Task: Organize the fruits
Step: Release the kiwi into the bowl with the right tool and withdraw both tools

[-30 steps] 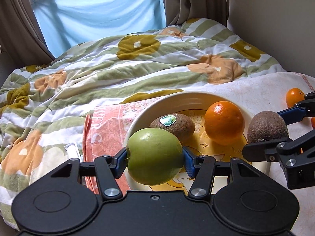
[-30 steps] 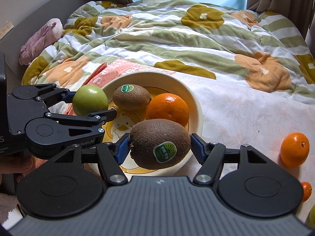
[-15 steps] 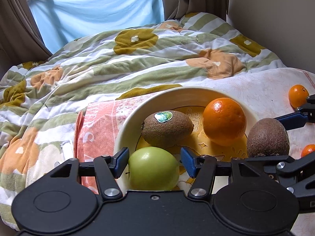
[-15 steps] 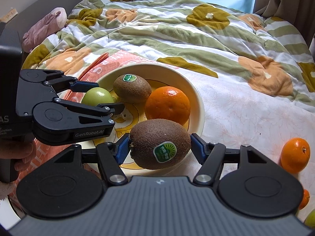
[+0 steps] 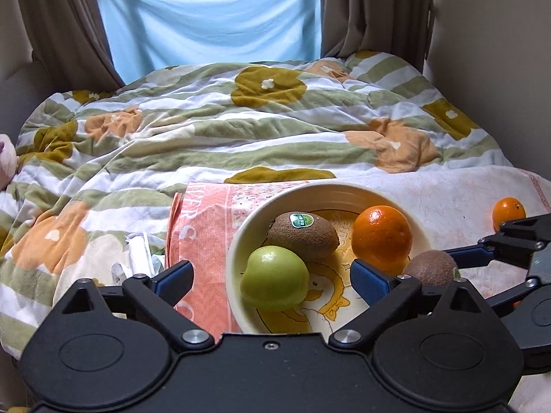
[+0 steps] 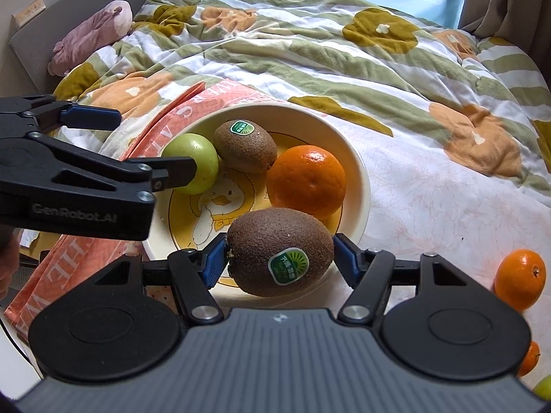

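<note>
Fruit (image 6: 544,387) at corner, cut off

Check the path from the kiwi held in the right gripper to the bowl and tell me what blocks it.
Nothing visible blocks it. The right gripper holds the kiwi over the near rim of the bowl, and the bare floor just ahead is free. The orange, second kiwi and green apple lie farther in; the open left gripper sits off to the left.

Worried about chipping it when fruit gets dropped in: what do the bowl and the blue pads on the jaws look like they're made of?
The bowl looks like glazed ceramic, or possibly melamine: cream, smooth, softly glossy, with a printed duck inside. The look alone can't settle which. The blue pads on the right gripper look like matte, ribbed rubber or soft plastic, pressing the kiwi without visibly denting it.
</note>
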